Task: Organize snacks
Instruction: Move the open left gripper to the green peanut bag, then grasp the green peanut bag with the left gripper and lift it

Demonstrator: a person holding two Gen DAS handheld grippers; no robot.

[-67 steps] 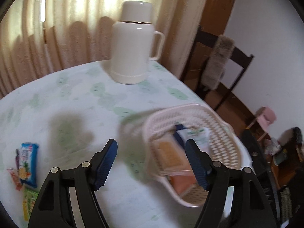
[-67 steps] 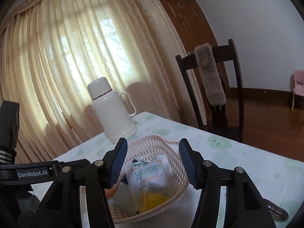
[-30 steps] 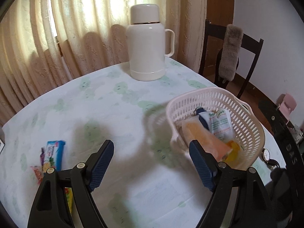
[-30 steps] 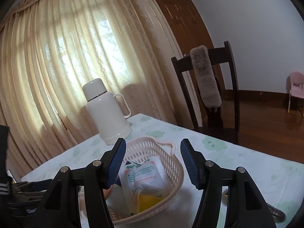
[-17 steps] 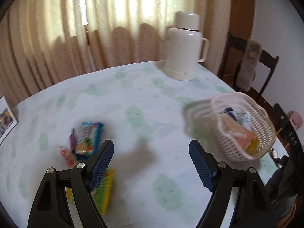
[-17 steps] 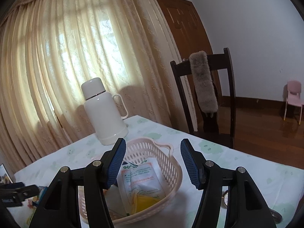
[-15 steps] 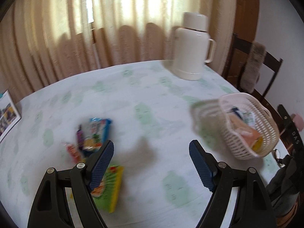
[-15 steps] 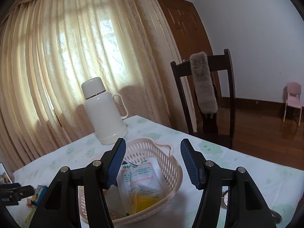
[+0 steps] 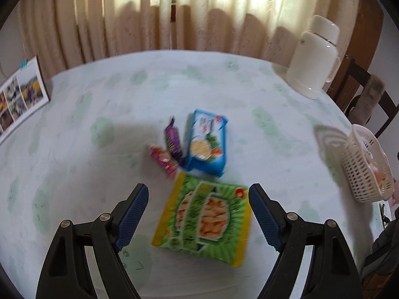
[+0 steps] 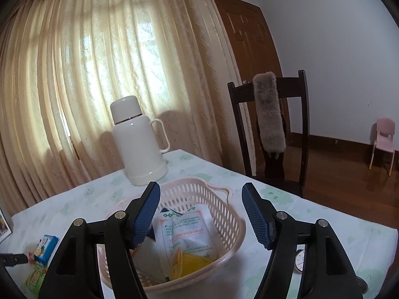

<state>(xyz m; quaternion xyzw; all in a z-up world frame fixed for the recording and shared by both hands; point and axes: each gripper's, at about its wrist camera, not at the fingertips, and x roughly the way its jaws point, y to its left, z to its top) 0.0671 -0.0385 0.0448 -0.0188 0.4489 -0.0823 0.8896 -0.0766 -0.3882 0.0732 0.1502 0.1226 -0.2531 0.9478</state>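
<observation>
My left gripper [image 9: 198, 214] is open and empty, just above a green and yellow snack packet [image 9: 203, 220] that lies between its fingers. Beyond it lie a blue cracker packet [image 9: 207, 140], a small purple snack [image 9: 172, 140] and a small red snack [image 9: 163, 160]. The pink basket [image 9: 362, 168] stands at the far right. My right gripper [image 10: 200, 215] is open and empty over the same basket [image 10: 219, 200], which holds a white pouch [image 10: 185, 231] and a yellow packet [image 10: 190, 265]. The blue packet [image 10: 46, 249] also shows at the left.
A white thermos jug [image 9: 313, 63] stands at the back right on the green-patterned tablecloth [image 9: 99, 129]; it is behind the basket in the right wrist view [image 10: 138, 144]. A photo card [image 9: 20, 97] leans at the left. A dark chair [image 10: 273, 129] and a watch [image 10: 300, 259] are at the right.
My left gripper has swung left from the basket to over the loose snacks, which now lie between and ahead of its fingers. The right gripper has hardly moved.
</observation>
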